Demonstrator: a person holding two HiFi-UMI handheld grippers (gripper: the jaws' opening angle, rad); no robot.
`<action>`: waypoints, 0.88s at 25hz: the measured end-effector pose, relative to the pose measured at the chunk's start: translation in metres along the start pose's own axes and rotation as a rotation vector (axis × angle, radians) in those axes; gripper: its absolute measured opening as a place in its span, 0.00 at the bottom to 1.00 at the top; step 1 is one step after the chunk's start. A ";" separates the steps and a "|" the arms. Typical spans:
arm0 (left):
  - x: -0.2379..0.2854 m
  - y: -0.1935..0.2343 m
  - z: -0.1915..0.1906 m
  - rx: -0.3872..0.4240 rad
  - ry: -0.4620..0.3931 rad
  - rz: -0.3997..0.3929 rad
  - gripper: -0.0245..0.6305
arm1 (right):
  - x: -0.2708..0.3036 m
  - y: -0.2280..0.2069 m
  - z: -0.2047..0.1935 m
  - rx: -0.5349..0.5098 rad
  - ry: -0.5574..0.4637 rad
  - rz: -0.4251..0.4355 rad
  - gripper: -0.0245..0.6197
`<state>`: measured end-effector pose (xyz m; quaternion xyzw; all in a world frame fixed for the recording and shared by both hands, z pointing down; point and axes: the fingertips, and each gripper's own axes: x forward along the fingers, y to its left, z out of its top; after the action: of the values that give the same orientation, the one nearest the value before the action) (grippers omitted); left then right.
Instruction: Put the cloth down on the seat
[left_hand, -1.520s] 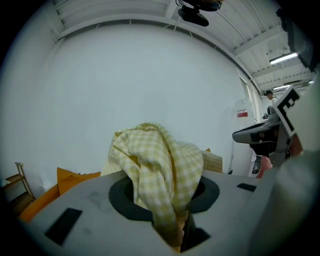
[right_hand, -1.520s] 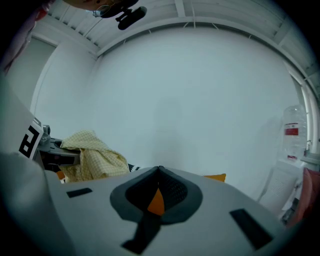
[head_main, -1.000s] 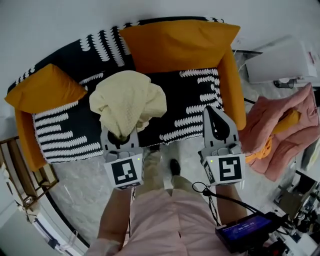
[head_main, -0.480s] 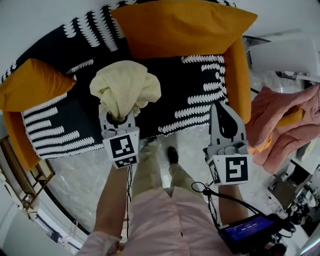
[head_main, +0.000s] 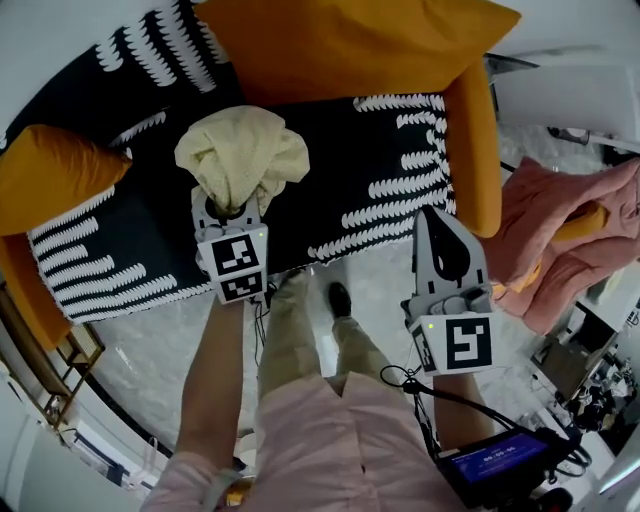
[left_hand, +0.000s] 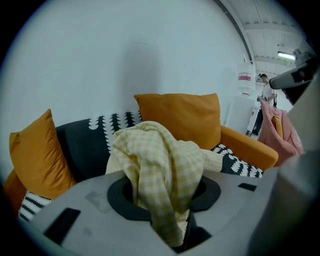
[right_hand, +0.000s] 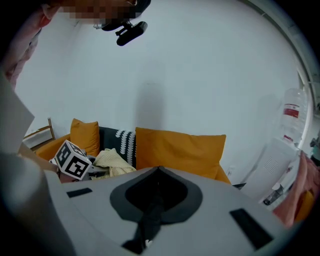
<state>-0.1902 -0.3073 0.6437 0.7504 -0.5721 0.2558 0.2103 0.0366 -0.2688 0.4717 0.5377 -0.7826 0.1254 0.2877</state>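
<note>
cloth (head_main: 242, 160), bunched, was gripped by left tongs (head_main: 228, 208) over the seat (head_main: 340, 190); right tongs (head_main: 432, 225) were closed, empty, before the seat's front edge.

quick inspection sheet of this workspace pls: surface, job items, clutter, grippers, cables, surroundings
Surface: seat, black with white pattern, bare to the right of the cloth.
Job's things: pale yellow cloth, bunched, over the seat; contact with it cannot be told.
Clutter: small orange cushion at the seat's left end; large orange cushion against the back.
Grippers: left gripper shut on the cloth; right gripper shut, empty, right of the cloth.
Cables: black cable loops below the right gripper toward a dark box.
Surroundings: pink fabric heap at right; wooden rack at left; pale floor.
</note>
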 end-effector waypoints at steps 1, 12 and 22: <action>0.006 0.000 -0.004 0.007 0.015 -0.005 0.27 | 0.000 -0.001 -0.002 0.001 0.005 -0.001 0.04; 0.017 -0.014 -0.032 -0.006 0.158 -0.057 0.55 | 0.004 0.006 -0.008 0.014 0.016 0.016 0.04; -0.024 -0.022 -0.003 0.032 0.067 -0.026 0.55 | -0.015 0.019 0.004 -0.003 -0.029 0.051 0.04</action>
<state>-0.1741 -0.2820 0.6309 0.7520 -0.5508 0.2871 0.2207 0.0222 -0.2519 0.4616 0.5187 -0.8003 0.1238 0.2739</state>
